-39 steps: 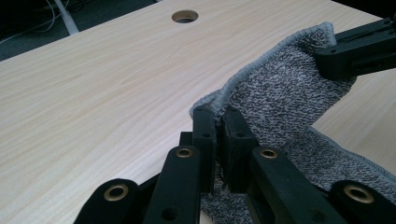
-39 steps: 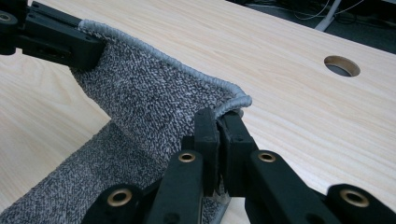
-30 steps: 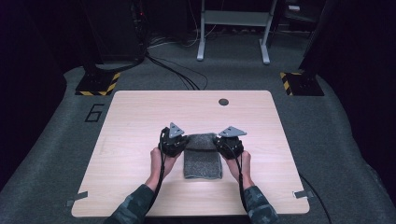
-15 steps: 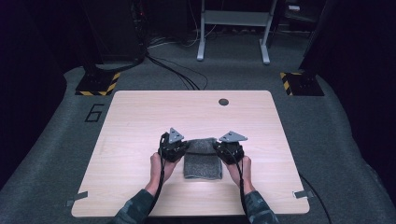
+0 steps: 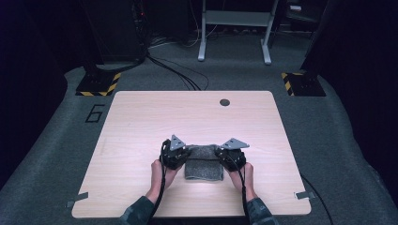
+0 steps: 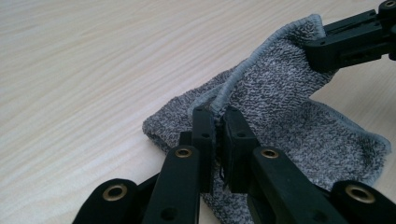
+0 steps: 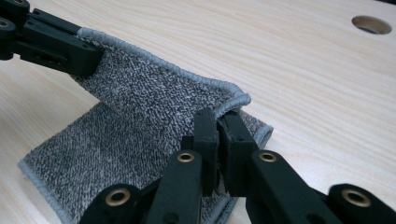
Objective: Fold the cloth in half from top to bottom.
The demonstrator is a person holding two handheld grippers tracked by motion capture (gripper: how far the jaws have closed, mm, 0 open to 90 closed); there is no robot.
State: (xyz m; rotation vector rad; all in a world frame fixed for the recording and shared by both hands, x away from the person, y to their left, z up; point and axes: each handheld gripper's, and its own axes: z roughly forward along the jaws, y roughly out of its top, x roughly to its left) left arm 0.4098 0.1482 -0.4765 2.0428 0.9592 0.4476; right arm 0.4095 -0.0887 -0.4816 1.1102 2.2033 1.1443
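Your left tool [image 6: 217, 122] is clamped on one corner of the grey speckled terry towel [image 5: 203, 161], and your right tool [image 7: 218, 120] pinches the other corner of the same hemmed edge. That edge hangs raised between the two tools, while the rest of the towel lies folded on the pale wooden table [image 5: 141, 122], near your side.

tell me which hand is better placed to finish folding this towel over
Neither has a clear edge. The left claw and the right claw are each shut on a corner of the same lifted hem of the grey towel, level with each other on the table. The fold probably needs both together.
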